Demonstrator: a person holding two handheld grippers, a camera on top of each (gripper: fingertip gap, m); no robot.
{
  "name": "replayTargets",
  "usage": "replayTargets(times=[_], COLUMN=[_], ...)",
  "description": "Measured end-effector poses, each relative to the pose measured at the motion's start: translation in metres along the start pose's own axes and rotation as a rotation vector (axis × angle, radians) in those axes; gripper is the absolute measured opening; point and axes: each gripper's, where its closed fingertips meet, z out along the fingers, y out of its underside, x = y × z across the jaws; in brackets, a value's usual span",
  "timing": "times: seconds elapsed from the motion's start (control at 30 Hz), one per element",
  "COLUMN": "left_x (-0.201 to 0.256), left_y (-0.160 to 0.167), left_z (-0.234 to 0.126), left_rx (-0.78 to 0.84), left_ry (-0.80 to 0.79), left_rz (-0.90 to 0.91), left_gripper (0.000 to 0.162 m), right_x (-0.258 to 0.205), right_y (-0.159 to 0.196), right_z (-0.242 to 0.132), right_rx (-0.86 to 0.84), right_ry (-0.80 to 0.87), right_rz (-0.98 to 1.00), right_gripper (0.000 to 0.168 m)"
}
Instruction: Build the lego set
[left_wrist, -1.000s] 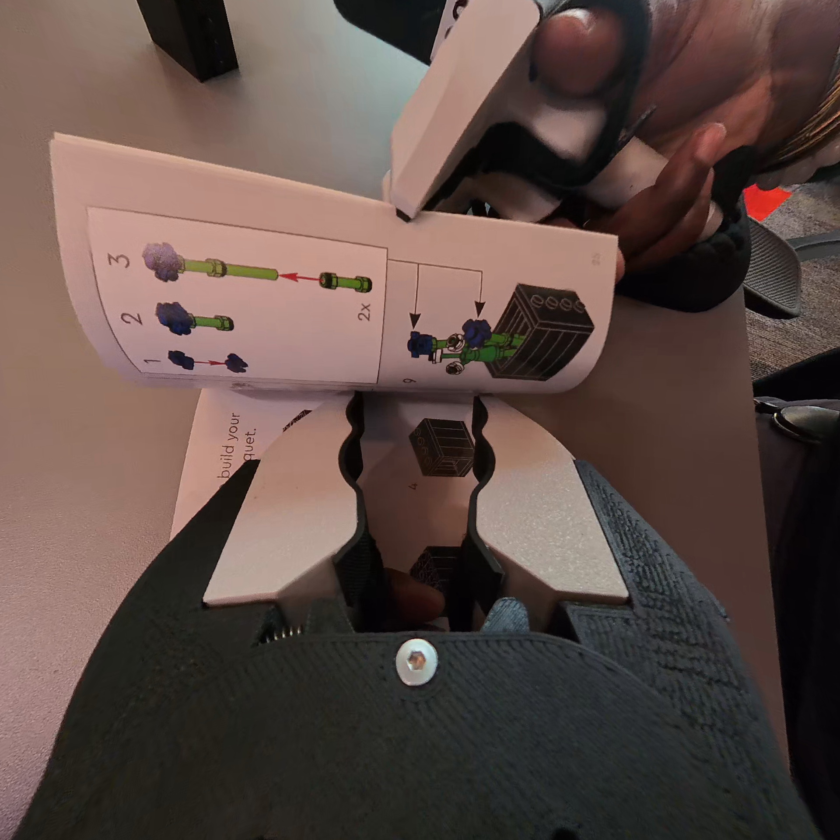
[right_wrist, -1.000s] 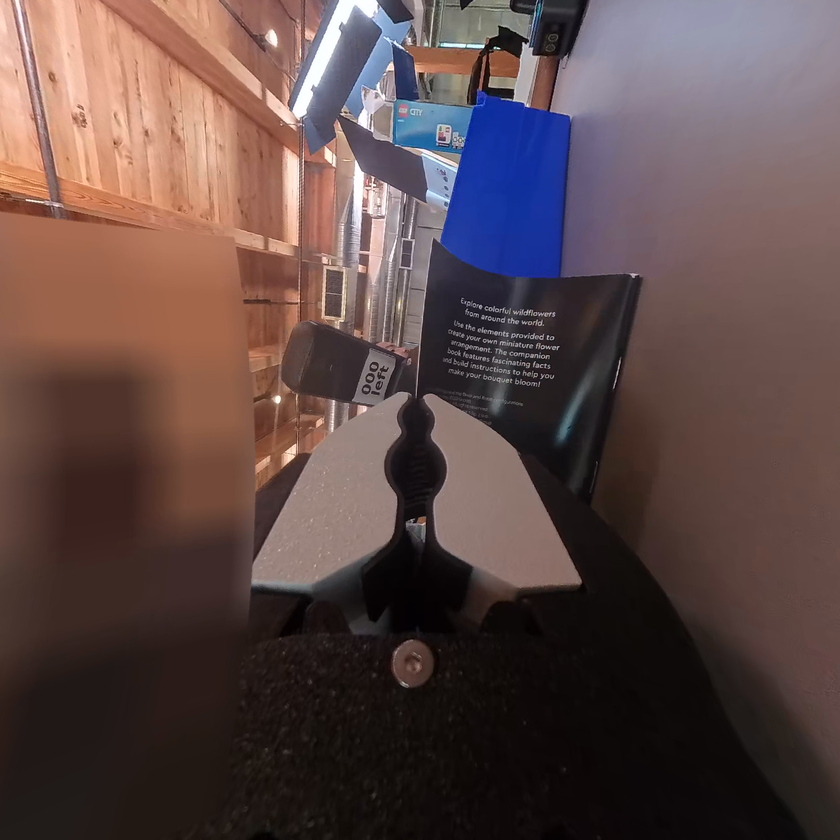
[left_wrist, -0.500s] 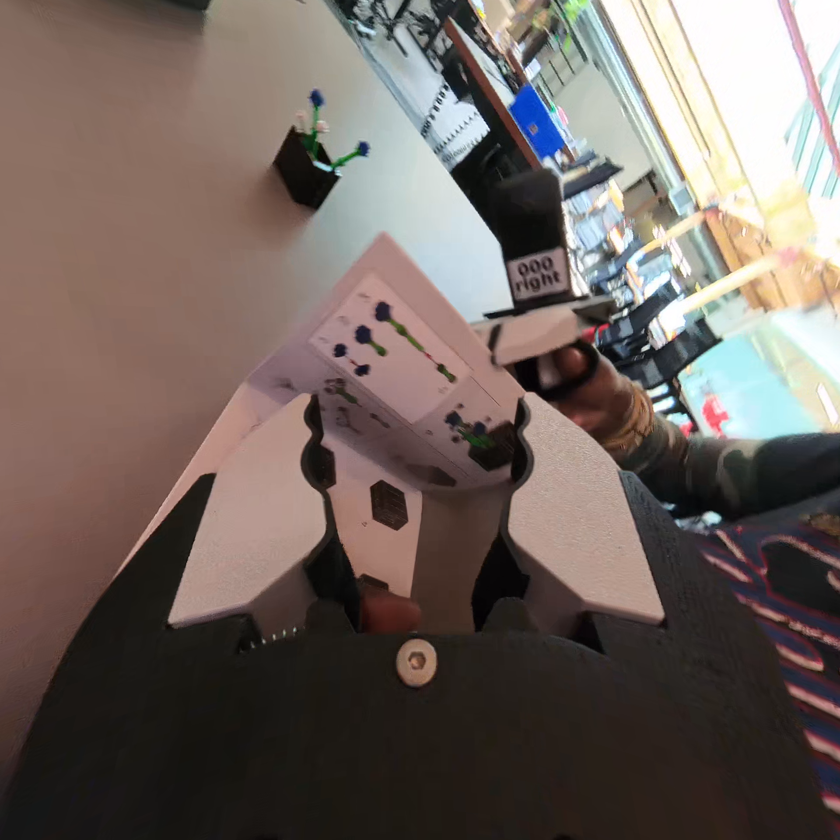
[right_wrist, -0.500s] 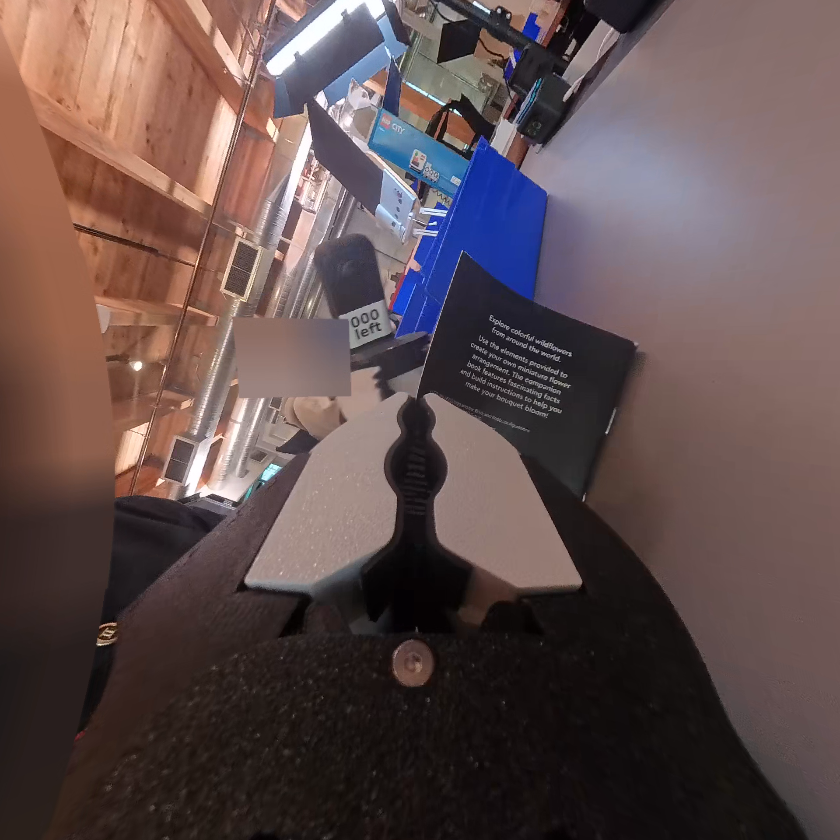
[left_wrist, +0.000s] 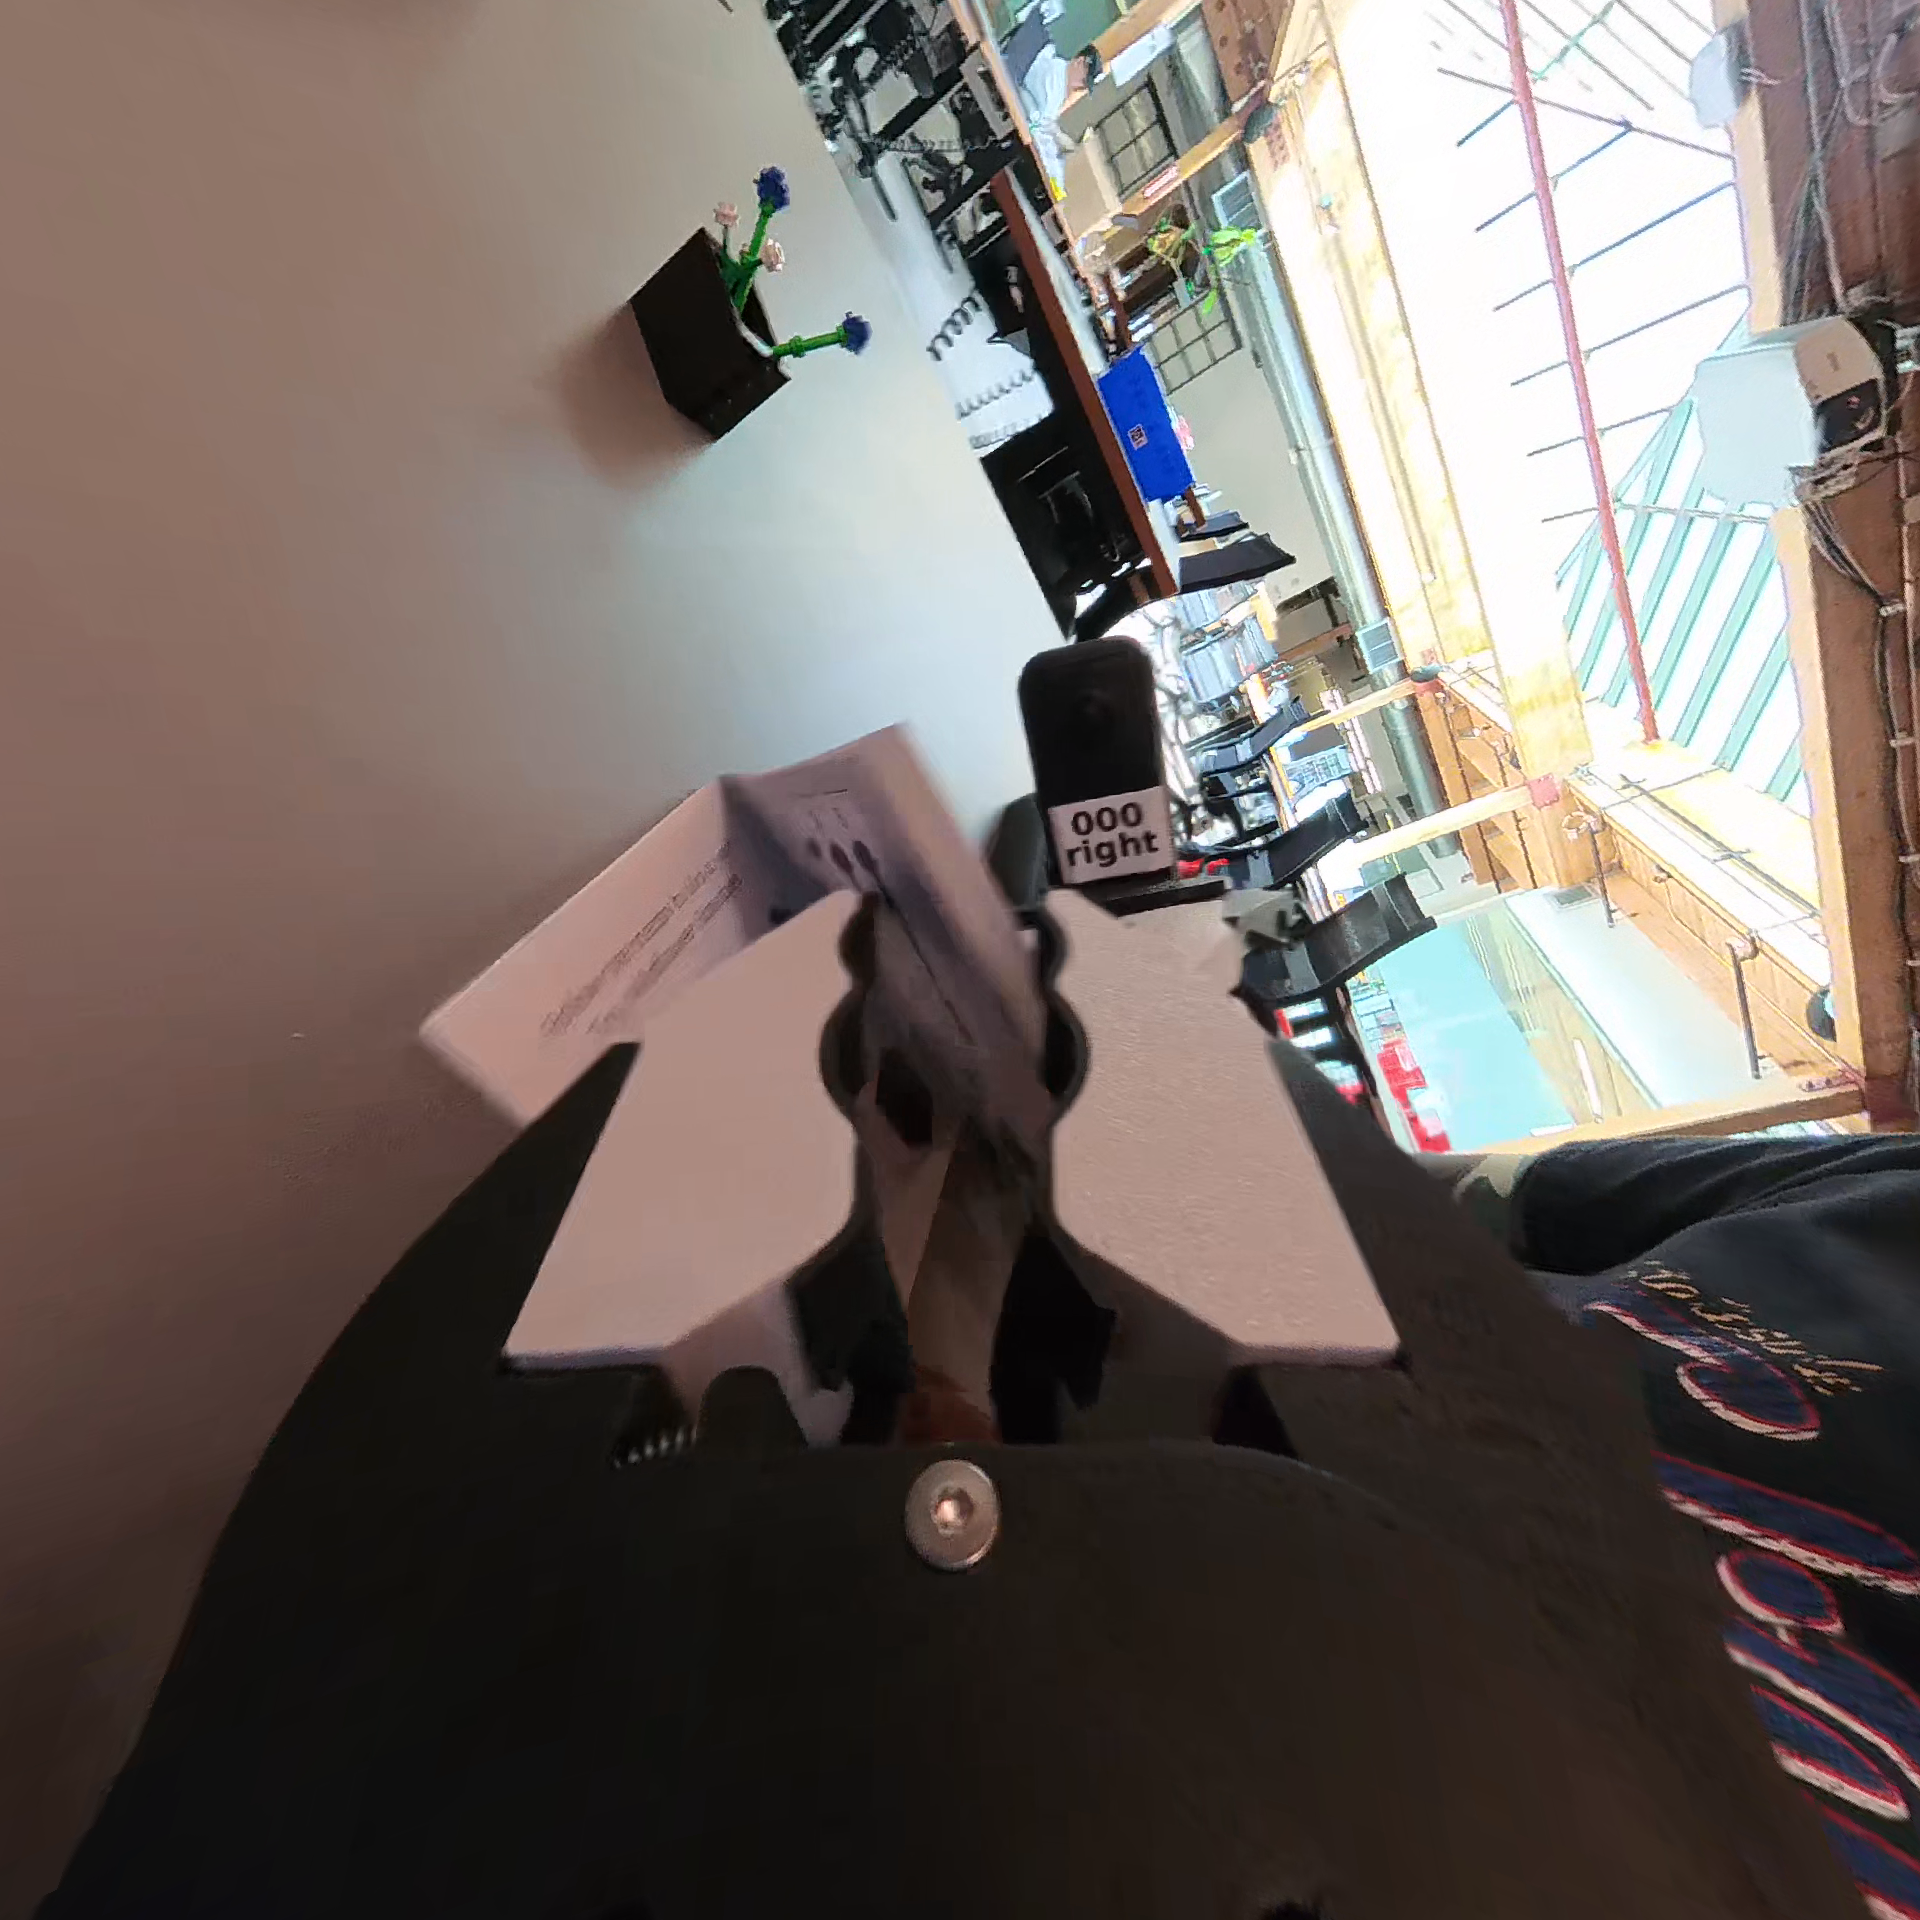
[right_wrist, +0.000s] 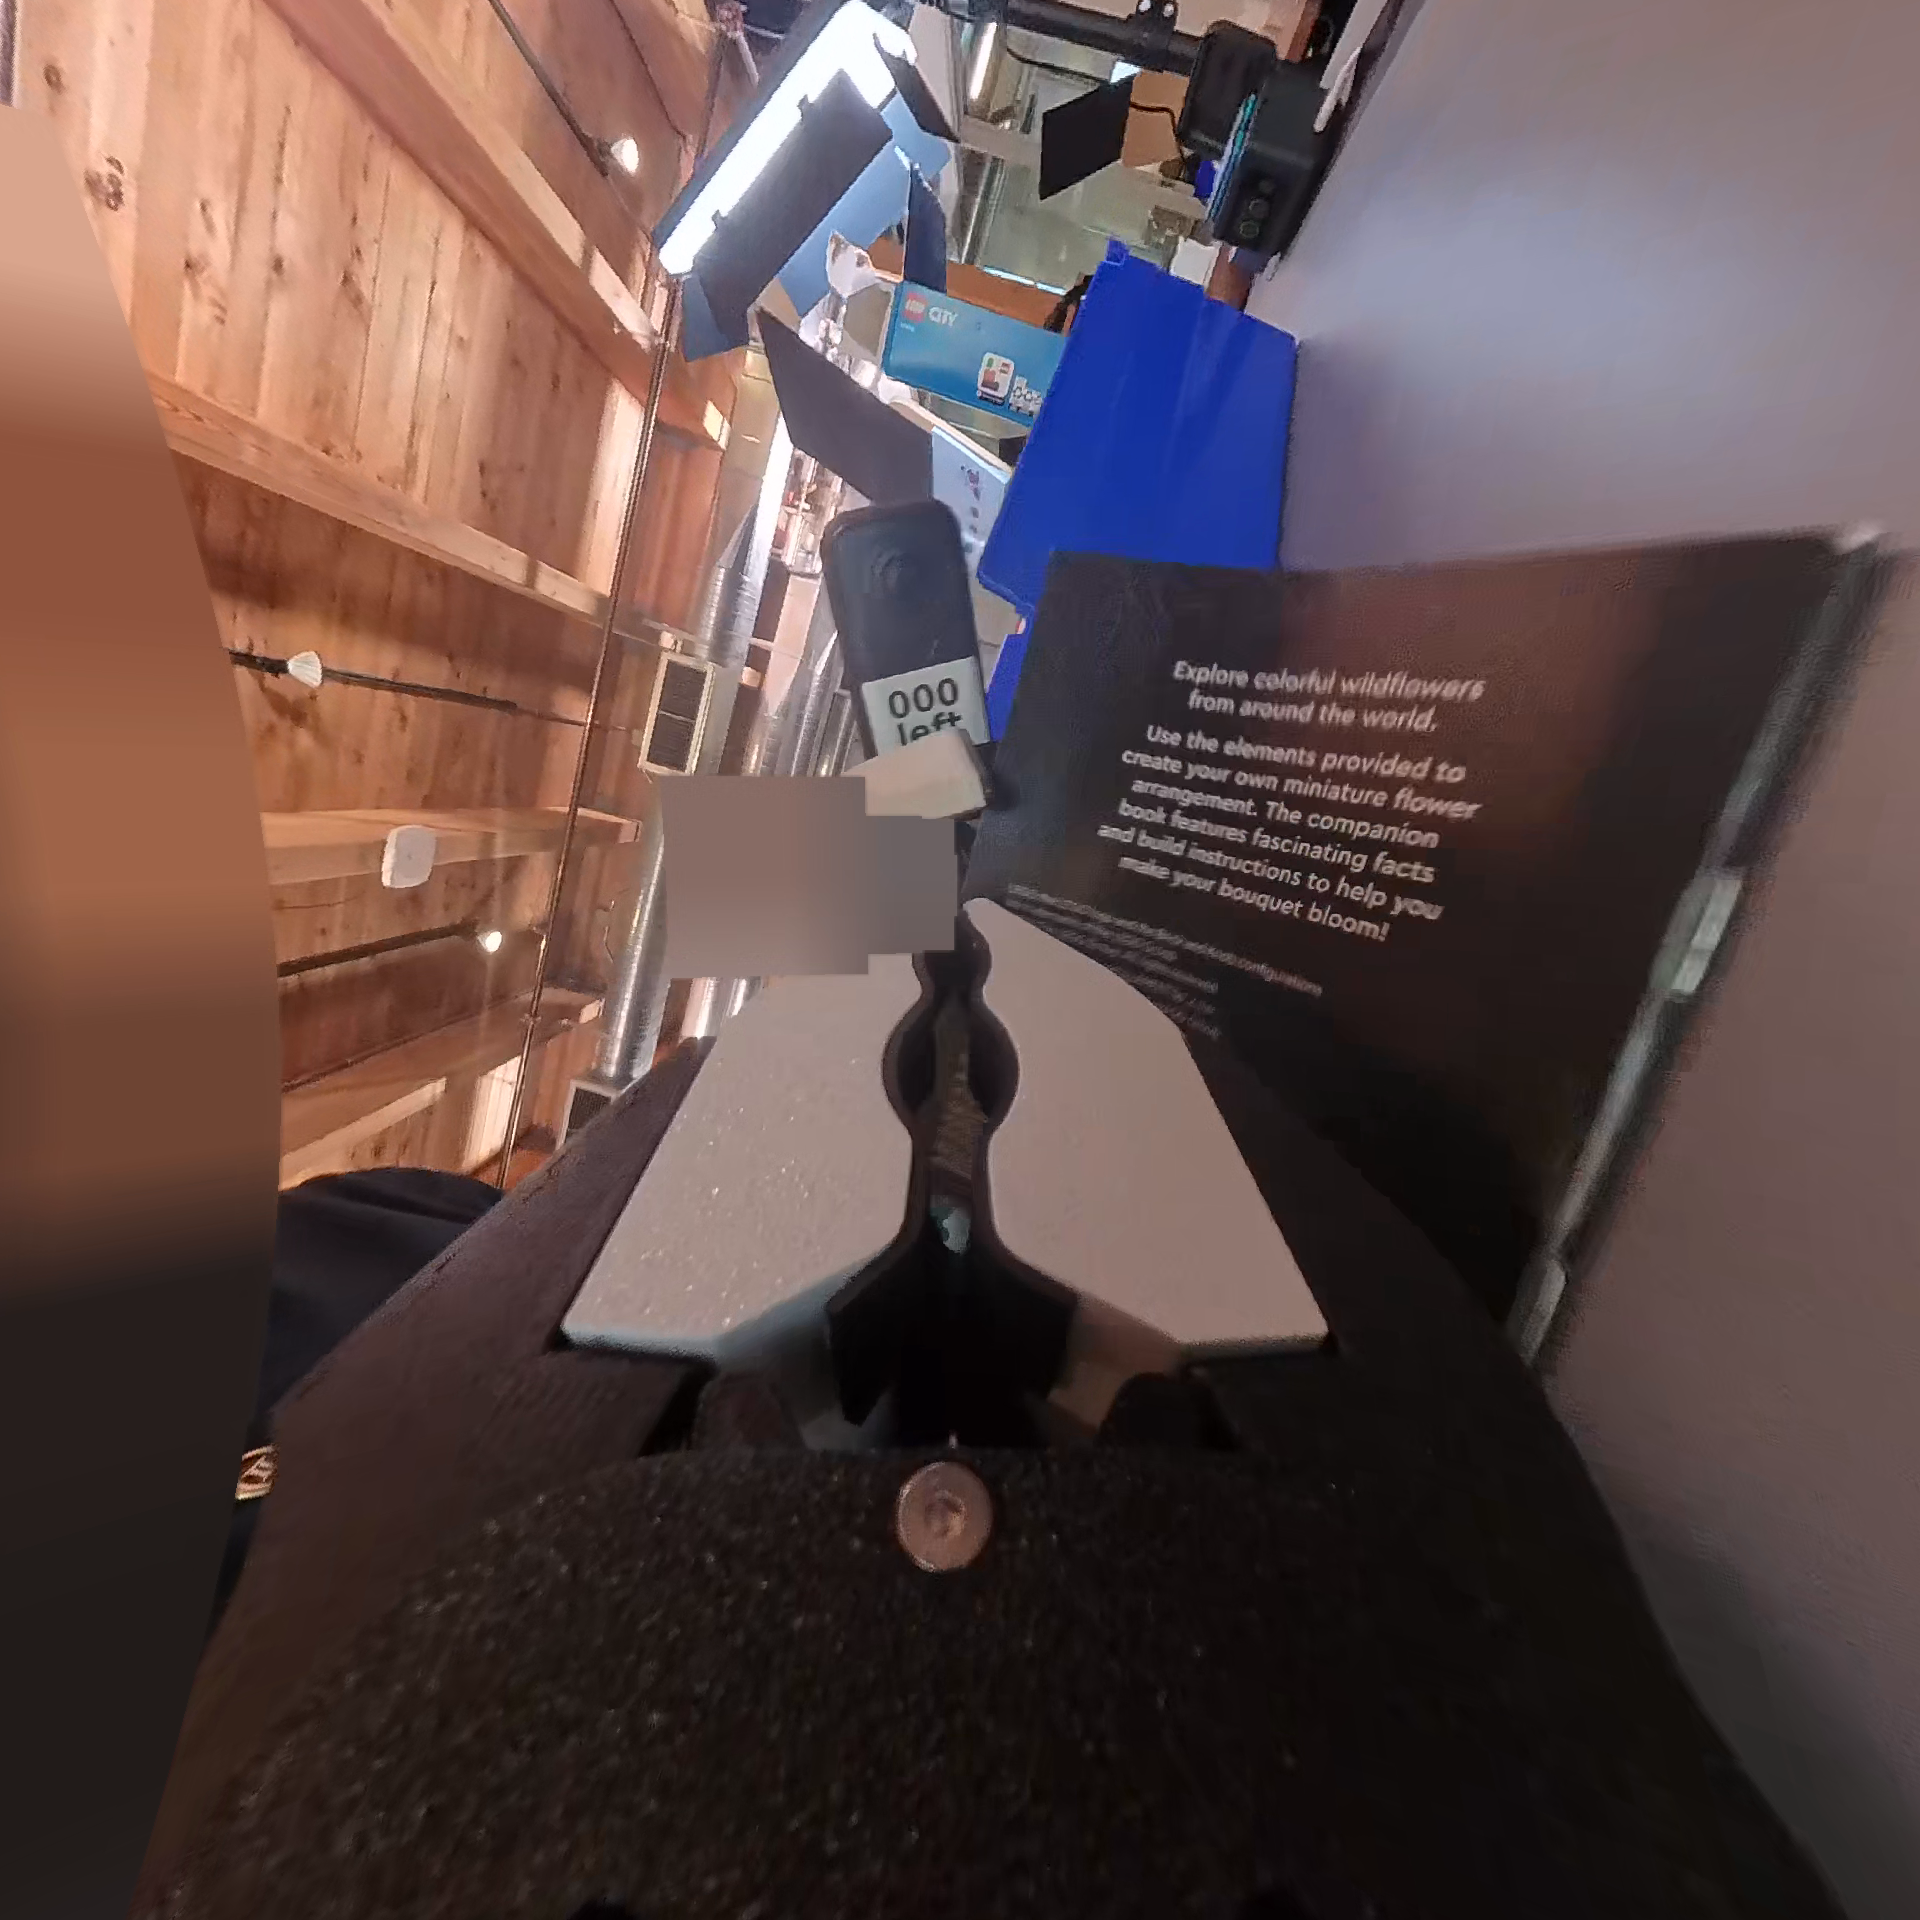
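Both grippers at the instruction booklet, pages in the way.
Left gripper (left_wrist: 951, 971) jaws apart, blurred white booklet (left_wrist: 665, 940) pages standing between them, blocking the near view; booklet rests on the grey surface (left_wrist: 312, 520). Right gripper (right_wrist: 961, 940) clamped on the booklet's edge, black back cover (right_wrist: 1351, 831) rising just beyond its tips. Farther off on the surface: black lego pot with blue and pink flowers (left_wrist: 717, 332), well apart from the booklet. Blue bin (right_wrist: 1153, 436) behind the cover.
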Motion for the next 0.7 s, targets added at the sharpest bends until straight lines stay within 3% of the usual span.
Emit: replayTargets(times=[0.03,0.07,0.23,0.37,0.43,0.53,0.7], left_x=[0.001,0.001,0.001,0.002,0.008,0.017,0.05], left_y=[0.0,0.001,0.013,0.021,0.028,0.041,0.056], left_z=[0.0,0.0,0.009,0.013,0.017,0.024,0.037], left_rx=[0.0,-0.002,-0.097,-0.156,-0.201,-0.267,-0.25], left_ry=[0.002,-0.005,-0.031,-0.051,-0.04,-0.011,0.09], left_rz=[0.009,0.019,0.072,0.127,0.187,0.25,0.392], left_gripper=[0.013,0.012,0.022,0.03,0.031,0.032,0.035], right_x=[0.004,0.006,-0.009,-0.032,-0.039,-0.034,-0.026], right_y=[0.001,0.003,0.003,-0.001,-0.001,-0.012,-0.046], right_z=[-0.001,-0.003,-0.008,-0.024,-0.034,-0.053,-0.091], right_rx=[0.002,-0.003,-0.019,-0.076,-0.139,-0.187,-0.093], right_ry=[0.012,0.012,-0.042,-0.018,0.043,0.203,0.428], right_rz=[0.007,0.015,0.008,-0.105,-0.222,-0.405,-0.543], right_gripper=[0.0,0.0,0.002,0.02,0.035,0.044,0.053])
